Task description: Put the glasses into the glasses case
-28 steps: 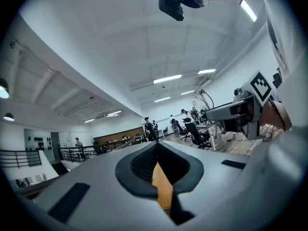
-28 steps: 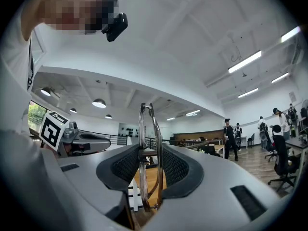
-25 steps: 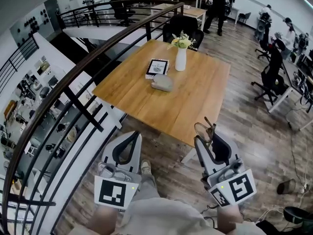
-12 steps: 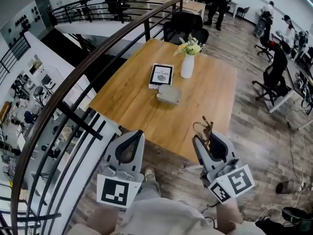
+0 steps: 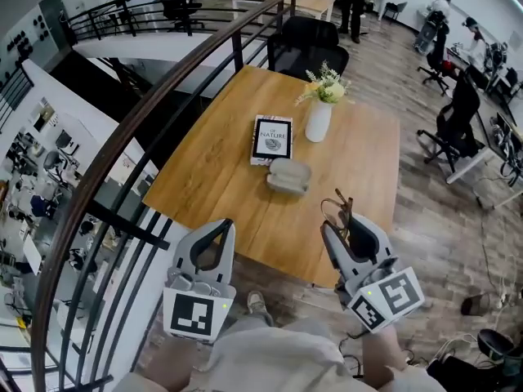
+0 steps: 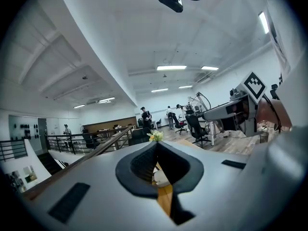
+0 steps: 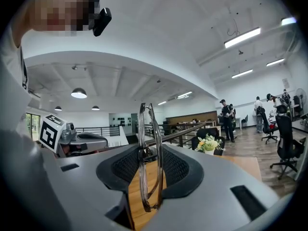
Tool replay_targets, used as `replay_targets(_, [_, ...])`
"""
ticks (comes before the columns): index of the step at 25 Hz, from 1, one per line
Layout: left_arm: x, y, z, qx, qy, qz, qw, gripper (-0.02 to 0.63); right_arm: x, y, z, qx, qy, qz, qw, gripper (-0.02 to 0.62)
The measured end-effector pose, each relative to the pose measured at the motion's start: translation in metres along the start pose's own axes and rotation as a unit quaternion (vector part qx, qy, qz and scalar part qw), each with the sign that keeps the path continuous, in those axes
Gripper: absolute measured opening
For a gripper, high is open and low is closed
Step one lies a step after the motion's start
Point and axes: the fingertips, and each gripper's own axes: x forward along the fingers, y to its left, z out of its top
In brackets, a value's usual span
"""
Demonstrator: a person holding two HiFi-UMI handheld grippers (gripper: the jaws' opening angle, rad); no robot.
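The folded glasses (image 5: 336, 209) have a thin brown frame and stand upright between the jaws of my right gripper (image 5: 333, 229), which is shut on them over the table's near edge. In the right gripper view the glasses (image 7: 141, 170) rise out of the right gripper (image 7: 150, 150), clamped by the black pads. The grey glasses case (image 5: 288, 175) lies closed on the wooden table (image 5: 221, 178), ahead and left of the glasses. My left gripper (image 5: 221, 227) hangs just short of the table's near edge with nothing in it. In its own view the left gripper (image 6: 156, 147) has its tips together.
A book (image 5: 272, 139) lies just behind the case, and a white vase (image 5: 319, 119) with flowers stands to its right. A dark curved railing (image 5: 155, 125) runs along the left. A black chair (image 5: 307, 42) sits behind the table. People and office chairs are at the far right.
Both grippers have come up to the table's near edge, and the table and case now look closer. The glasses stay clamped in the right gripper.
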Motion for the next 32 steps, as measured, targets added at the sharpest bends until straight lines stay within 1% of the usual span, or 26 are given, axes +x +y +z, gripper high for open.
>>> replay_targets(3, [0.017, 0.014, -0.004, 0.004, 0.001, -0.007, 1.0, 0.015, 0.022, -0.005, 0.003, 0.0, 0.001, 0.001, 1.0, 0.155])
replay_targets(10, [0.046, 0.021, -0.013, -0.011, 0.012, -0.011, 0.9998, 0.015, 0.051, -0.023, 0.0, -0.013, 0.021, 0.017, 1.0, 0.155])
replay_targets(14, [0.063, 0.019, -0.018, -0.019, 0.024, 0.002, 0.9995, 0.015, 0.066, -0.041, -0.019, -0.031, 0.062, 0.051, 0.996, 0.155])
replay_targets(17, [0.08, 0.015, -0.023, -0.006, 0.029, 0.013, 0.9995, 0.015, 0.079, -0.06, -0.031, -0.041, 0.083, 0.075, 0.993, 0.156])
replay_targets(18, [0.086, 0.013, -0.023, -0.002, 0.03, 0.016, 0.9994, 0.015, 0.083, -0.068, -0.032, -0.041, 0.086, 0.079, 0.992, 0.156])
replay_targets(20, [0.098, 0.01, -0.023, -0.012, 0.039, 0.026, 0.9988, 0.015, 0.09, -0.084, -0.036, -0.042, 0.095, 0.085, 0.991, 0.155])
replay_targets(22, [0.11, 0.01, -0.025, -0.015, 0.046, 0.037, 0.9981, 0.015, 0.099, -0.099, -0.044, -0.048, 0.117, 0.089, 0.988, 0.155])
replay_targets(23, [0.117, 0.011, -0.027, -0.009, 0.046, 0.04, 0.9981, 0.015, 0.104, -0.107, -0.05, -0.051, 0.128, 0.091, 0.986, 0.156])
replay_targets(26, [0.14, 0.017, -0.034, 0.035, 0.035, 0.041, 0.998, 0.015, 0.123, -0.126, -0.064, -0.051, 0.152, 0.105, 0.981, 0.156])
replay_targets(28, [0.151, 0.02, -0.038, 0.04, 0.038, 0.045, 0.9975, 0.017, 0.136, -0.135, -0.071, -0.053, 0.162, 0.118, 0.978, 0.156])
replay_targets(32, [0.167, 0.027, -0.049, 0.033, 0.051, 0.058, 0.9964, 0.016, 0.168, -0.147, -0.092, -0.056, 0.193, 0.144, 0.969, 0.156])
